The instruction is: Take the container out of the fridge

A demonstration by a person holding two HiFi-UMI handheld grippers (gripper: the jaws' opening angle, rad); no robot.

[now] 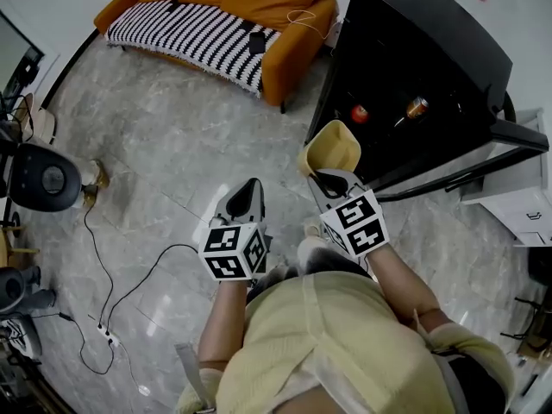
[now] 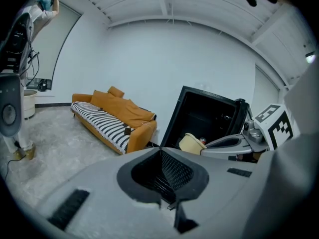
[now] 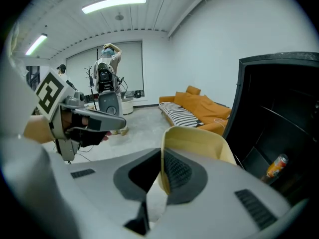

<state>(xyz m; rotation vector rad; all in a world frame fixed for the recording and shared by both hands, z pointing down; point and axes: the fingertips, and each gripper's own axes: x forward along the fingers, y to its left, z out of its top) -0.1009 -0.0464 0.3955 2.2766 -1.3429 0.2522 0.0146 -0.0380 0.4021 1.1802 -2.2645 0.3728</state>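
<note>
The black fridge (image 1: 414, 67) stands open at the upper right, in front of me. My right gripper (image 1: 333, 179) is shut on the wall of a cream-yellow container (image 1: 330, 148), held just outside the fridge opening. In the right gripper view the container (image 3: 199, 143) has its rim pinched between the jaws of that gripper (image 3: 162, 176), with the fridge (image 3: 279, 113) to the right. My left gripper (image 1: 249, 190) hangs shut and empty to the left of the container. In its own view the left gripper (image 2: 167, 183) has its pads together, with the container (image 2: 190, 142) ahead.
A red can (image 1: 360, 114) and an orange can (image 1: 417, 107) sit inside the fridge. Its door (image 1: 509, 136) swings out right, beside a white cabinet (image 1: 517, 201). An orange sofa (image 1: 216, 15) stands at the back. Cables (image 1: 103, 274) cross the floor on the left. A person (image 3: 107, 63) stands far off.
</note>
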